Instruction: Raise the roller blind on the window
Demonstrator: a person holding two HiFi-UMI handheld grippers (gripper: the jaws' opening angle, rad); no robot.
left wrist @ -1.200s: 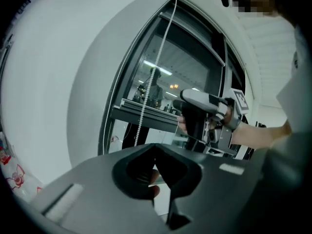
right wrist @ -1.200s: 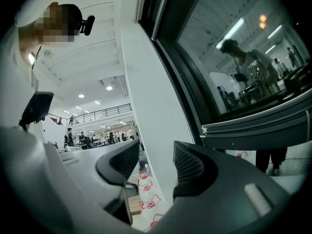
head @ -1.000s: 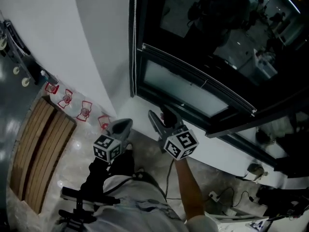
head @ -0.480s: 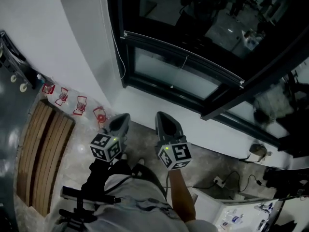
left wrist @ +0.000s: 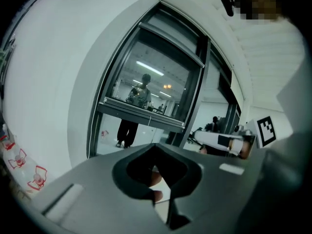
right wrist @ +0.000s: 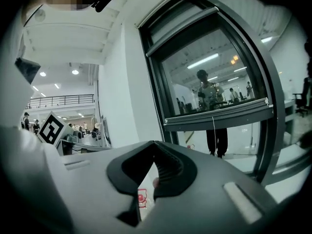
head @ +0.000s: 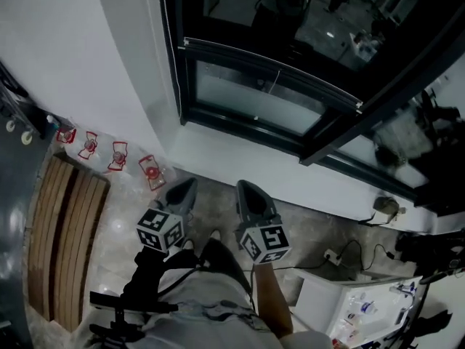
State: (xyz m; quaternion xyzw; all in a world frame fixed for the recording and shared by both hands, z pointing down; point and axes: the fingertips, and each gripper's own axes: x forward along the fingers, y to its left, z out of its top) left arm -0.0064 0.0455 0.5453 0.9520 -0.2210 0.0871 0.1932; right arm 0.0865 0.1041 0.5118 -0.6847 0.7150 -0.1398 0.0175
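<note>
The dark window (head: 290,20) fills the top of the head view. The roller blind's bottom rail (head: 269,67) crosses the glass partway up, and a thin pull cord (head: 275,80) hangs from it. A bead chain (head: 169,49) runs down the left frame. My left gripper (head: 182,192) and right gripper (head: 248,193) hover side by side above the floor, short of the sill, both shut and empty. In the left gripper view the rail (left wrist: 141,119) lies ahead of the shut left gripper (left wrist: 156,151). In the right gripper view the rail (right wrist: 219,117) lies ahead of the shut right gripper (right wrist: 153,149).
A white sill (head: 240,155) runs under the window. Red-labelled bottles (head: 116,155) line the wall at left beside a slatted wooden panel (head: 62,231). A power strip with cables (head: 330,255) and a white box (head: 349,311) sit at lower right. A black stand (head: 123,307) is by the person's legs.
The right gripper's jaws stood open close to the window a second ago; they are now shut. Both grippers have drawn back from the window, and the view has shifted right.
</note>
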